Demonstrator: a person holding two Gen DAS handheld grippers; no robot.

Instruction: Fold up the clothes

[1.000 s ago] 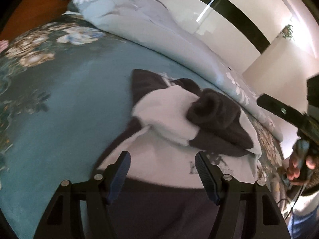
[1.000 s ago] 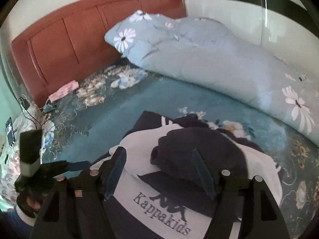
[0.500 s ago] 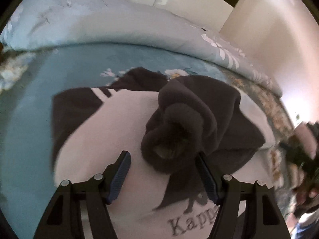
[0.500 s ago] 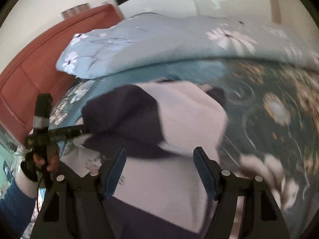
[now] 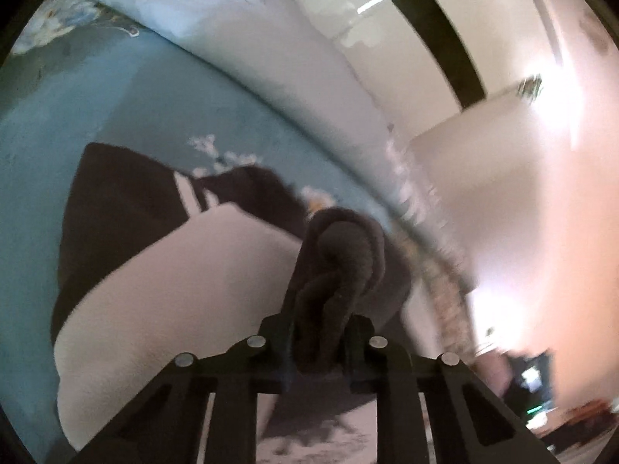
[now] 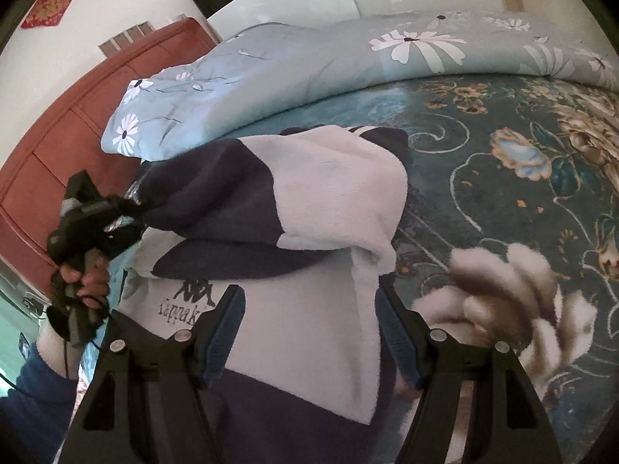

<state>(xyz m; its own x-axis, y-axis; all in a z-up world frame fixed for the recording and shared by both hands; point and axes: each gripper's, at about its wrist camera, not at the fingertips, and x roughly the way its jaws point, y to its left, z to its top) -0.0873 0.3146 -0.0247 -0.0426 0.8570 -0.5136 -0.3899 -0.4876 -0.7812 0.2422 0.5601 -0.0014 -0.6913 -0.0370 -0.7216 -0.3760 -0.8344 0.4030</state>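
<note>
A white and dark navy sweatshirt with a printed logo lies on the bed, its dark sleeve bunched on top. My left gripper has its jaws closing, and the pads pinch the rolled end of that sleeve. From the right wrist view the left gripper holds the sleeve at the garment's left side, gripped by a person's hand. My right gripper stands open over the white body, close to its right edge, with fabric below the fingers but not pinched.
A teal floral bedspread covers the bed. A light blue quilt with white daisies is heaped along the far side. A reddish wooden headboard stands at the left, and pale walls rise behind.
The left gripper came up to the bunched dark sleeve and closed on it. The right gripper swung round to the sweatshirt's right edge and stayed open.
</note>
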